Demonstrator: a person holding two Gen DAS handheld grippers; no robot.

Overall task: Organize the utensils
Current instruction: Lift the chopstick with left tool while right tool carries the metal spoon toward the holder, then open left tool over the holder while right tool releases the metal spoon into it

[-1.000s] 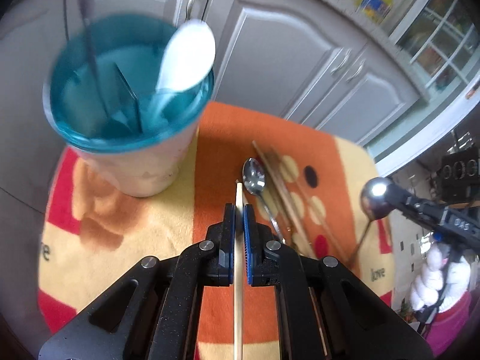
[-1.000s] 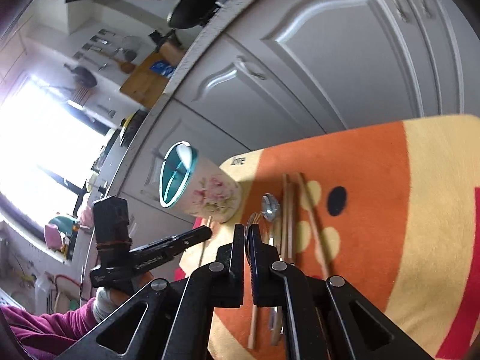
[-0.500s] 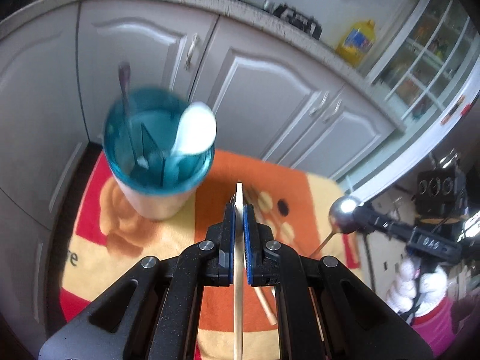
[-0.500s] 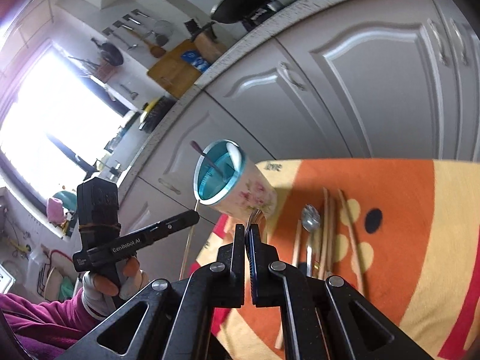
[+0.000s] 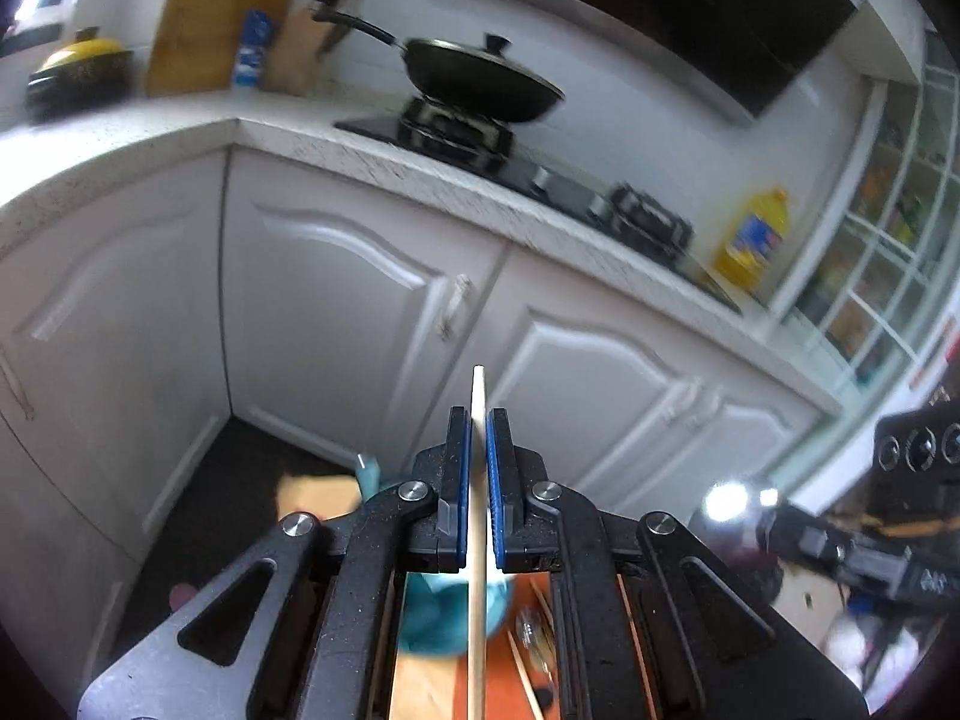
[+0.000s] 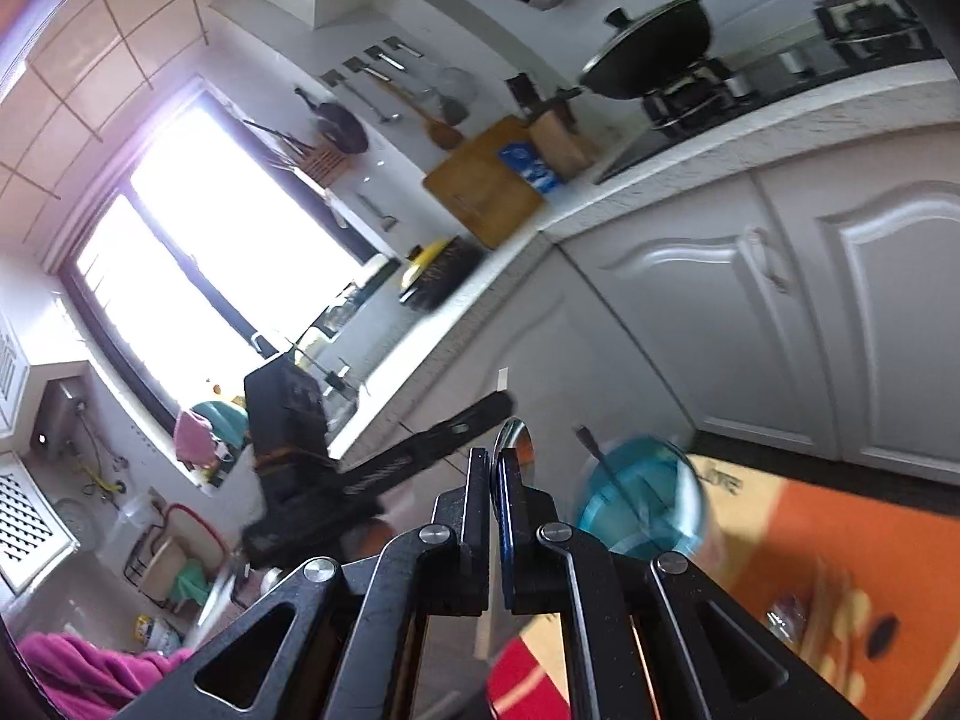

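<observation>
My left gripper (image 5: pixel 478 420) is shut on a pale wooden chopstick (image 5: pixel 478 387) that runs straight between its blue pads and pokes out past the tips. Under it, mostly hidden by the fingers, stands the teal-rimmed utensil cup (image 5: pixel 441 618) on the orange mat (image 5: pixel 501 684). My right gripper (image 6: pixel 495 459) is shut on a metal spoon (image 6: pixel 514 437), its bowl standing up past the tips. In the right wrist view the cup (image 6: pixel 642 504) sits lower right with a dark handle (image 6: pixel 600 456) sticking out. More chopsticks (image 5: pixel 521 660) and a spoon (image 6: pixel 786 612) lie on the mat (image 6: pixel 852 540).
White cabinet doors (image 5: pixel 336 300) and a speckled counter (image 5: pixel 420 168) rise behind the mat. A black wok (image 5: pixel 480 78) sits on the stove, and a yellow oil bottle (image 5: pixel 753 240) stands at the right. A pink sleeve (image 6: pixel 78 672) shows in the lower left.
Both grippers have risen and tipped upward, each keeping its utensil. The cup and mat have slid to the bottom of both views; counter and stove have come into sight.
</observation>
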